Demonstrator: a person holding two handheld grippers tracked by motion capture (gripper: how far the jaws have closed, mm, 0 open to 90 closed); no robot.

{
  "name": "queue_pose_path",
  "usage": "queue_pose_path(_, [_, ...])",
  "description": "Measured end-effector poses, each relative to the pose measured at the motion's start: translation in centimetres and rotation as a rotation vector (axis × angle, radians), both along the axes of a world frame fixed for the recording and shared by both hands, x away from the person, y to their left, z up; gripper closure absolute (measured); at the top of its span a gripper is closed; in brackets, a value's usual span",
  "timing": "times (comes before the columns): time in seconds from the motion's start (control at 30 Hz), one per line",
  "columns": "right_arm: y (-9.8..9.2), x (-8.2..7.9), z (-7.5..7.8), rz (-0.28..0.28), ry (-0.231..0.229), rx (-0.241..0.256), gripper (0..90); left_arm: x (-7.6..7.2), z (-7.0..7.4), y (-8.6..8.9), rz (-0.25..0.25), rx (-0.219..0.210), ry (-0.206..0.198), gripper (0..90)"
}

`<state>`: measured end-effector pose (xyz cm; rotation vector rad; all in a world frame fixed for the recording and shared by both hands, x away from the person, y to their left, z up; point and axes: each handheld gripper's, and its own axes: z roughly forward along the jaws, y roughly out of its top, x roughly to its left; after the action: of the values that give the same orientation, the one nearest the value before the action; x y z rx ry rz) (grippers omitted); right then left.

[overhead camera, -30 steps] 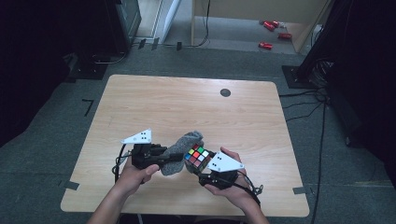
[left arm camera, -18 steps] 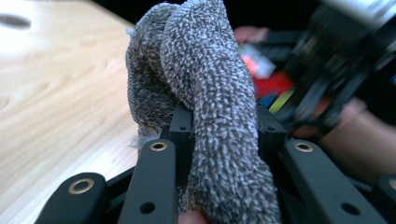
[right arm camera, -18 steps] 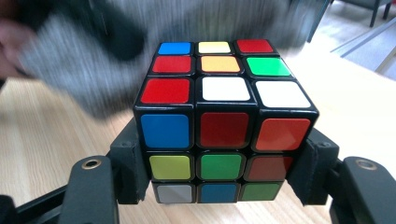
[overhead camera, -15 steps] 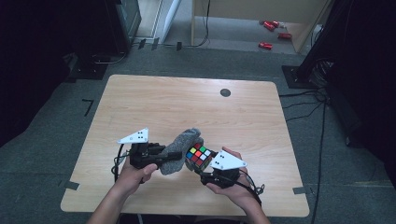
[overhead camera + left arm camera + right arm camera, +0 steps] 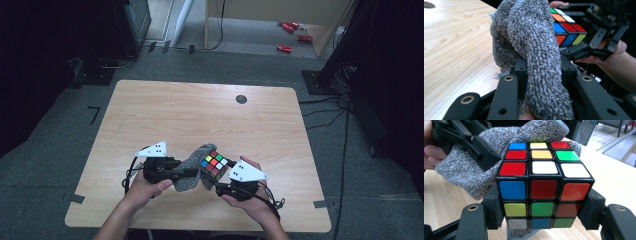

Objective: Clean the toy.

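1. Just above the bench's (image 5: 150, 115) near edge, right tool (image 5: 541, 225) clamps the puzzle cube (image 5: 541, 185).
2. Left tool (image 5: 541, 75) pinches a grey cloth (image 5: 534, 45) against the cube, so wiping looks underway, not finished.

In the lower middle of the high view we see the cloth (image 5: 192, 167) and the cube (image 5: 214, 165) side by side above the counter (image 5: 200, 115), cloth left, cube right and touching it. The left gripper (image 5: 187, 173) sits left of the cloth, the right gripper (image 5: 220, 181) just lower right of the cube. A round mark (image 5: 241, 99) lies on the counter toward the upper right.
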<state>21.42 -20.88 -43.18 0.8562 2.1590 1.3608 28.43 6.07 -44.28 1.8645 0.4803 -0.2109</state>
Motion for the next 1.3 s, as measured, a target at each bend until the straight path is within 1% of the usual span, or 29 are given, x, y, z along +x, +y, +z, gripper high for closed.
queue_pose_path(0.03, [0.0,0.0,0.0,0.002,0.000,0.000,34.9,-0.1,-0.1,-0.1,-0.013,0.011,0.001,68.3])
queue_pose_path(0.07, [0.0,0.0,0.0,0.005,0.000,0.001,34.9,-0.2,-0.2,-0.4,-0.027,0.032,-0.004,68.1])
queue_pose_path(0.13, [0.0,0.0,0.0,0.010,0.002,0.002,34.9,-0.3,-0.4,-0.7,-0.039,0.068,-0.020,67.8])
queue_pose_path(0.27, [0.0,-0.1,0.1,0.004,0.002,0.006,34.9,-0.5,-0.7,-1.2,-0.040,0.128,-0.035,67.5])
queue_pose_path(0.3, [-0.1,-0.1,0.2,0.003,0.000,0.010,34.9,-0.5,-0.8,-1.3,-0.038,0.150,-0.045,67.5])
queue_pose_path(0.37, [-0.2,0.0,0.3,-0.003,-0.002,0.022,34.9,-0.6,-0.9,-1.5,-0.018,0.184,-0.062,67.7])
queue_pose_path(0.4, [-0.2,0.0,0.4,-0.008,-0.001,0.031,34.9,-0.5,-0.9,-1.4,-0.008,0.187,-0.065,68.1])
queue_pose_path(0.5, [-0.4,-0.1,0.5,-0.020,-0.006,0.038,34.9,-0.4,-0.7,-1.1,0.015,0.178,-0.068,69.0])
queue_pose_path(0.53, [-0.4,-0.1,0.6,-0.025,-0.010,0.043,34.9,-0.4,-0.7,-1.1,0.019,0.188,-0.075,69.3])
queue_pose_path(0.57, [-0.4,-0.1,0.7,-0.032,-0.011,0.050,34.9,-0.5,-0.8,-1.2,0.028,0.216,-0.091,69.5])
queue_pose_path(0.63, [-0.4,-0.3,0.9,-0.038,-0.019,0.068,34.9,-1.0,-1.2,-2.0,0.044,0.292,-0.137,70.1])
queue_pose_path(0.67, [-0.3,-0.3,1.1,-0.037,-0.024,0.076,34.9,-1.2,-1.4,-2.5,0.040,0.315,-0.157,70.6])
queue_pose_path(0.7, [-0.2,-0.5,1.2,-0.040,-0.028,0.081,34.9,-1.6,-1.6,-3.0,0.034,0.321,-0.172,71.0])
queue_pose_path(0.73, [0.0,-0.5,1.2,-0.042,-0.038,0.085,34.9,-2.1,-1.7,-3.7,0.019,0.317,-0.202,71.5])
queue_pose_path(0.8, [0.4,-0.7,1.2,-0.055,-0.048,0.095,34.9,-2.8,-1.6,-4.4,0.006,0.301,-0.238,72.2])
queue_pose_path(0.83, [0.5,-0.8,1.1,-0.064,-0.047,0.105,34.9,-3.1,-1.5,-4.6,0.004,0.293,-0.251,72.3])
queue_pose_path(0.9, [0.6,-0.8,0.9,-0.086,-0.030,0.134,34.9,-3.6,-1.4,-5.1,0.016,0.261,-0.270,72.6])
queue_pose_path(0.93, [0.7,-0.7,0.7,-0.098,-0.017,0.148,34.9,-3.7,-1.3,-5.1,0.031,0.243,-0.266,72.6])
queue_pose_path(0.97, [0.8,-0.7,0.5,-0.109,-0.011,0.155,34.9,-3.6,-1.3,-5.0,0.046,0.222,-0.252,72.7])
queue_pose_path(1.03, [1.0,-0.7,0.3,-0.130,-0.009,0.162,34.9,-3.4,-1.3,-4.7,0.074,0.187,-0.228,73.1])
queue_pose_path(1.07, [0.9,-0.7,0.3,-0.136,-0.009,0.168,34.9,-3.2,-1.3,-4.4,0.096,0.178,-0.219,73.2])
queue_pose_path(1.13, [0.8,-0.6,0.3,-0.134,-0.002,0.175,34.9,-2.7,-1.3,-3.8,0.151,0.165,-0.198,73.2])
queue_pose_path(1.17, [0.7,-0.6,0.4,-0.133,-0.003,0.172,34.9,-2.3,-1.4,-3.3,0.186,0.162,-0.181,73.2])
queue_pose_path(1.23, [0.6,-0.6,0.4,-0.131,-0.001,0.164,34.9,-1.8,-1.5,-2.8,0.214,0.161,-0.154,73.2])
queue_pose_path(1.27, [0.6,-0.6,0.4,-0.132,-0.001,0.158,34.9,-1.7,-1.6,-2.7,0.219,0.162,-0.142,73.2])
queue_pose_path(1.3, [0.6,-0.5,0.3,-0.137,0.002,0.154,34.9,-1.7,-1.7,-2.7,0.212,0.166,-0.134,73.0])
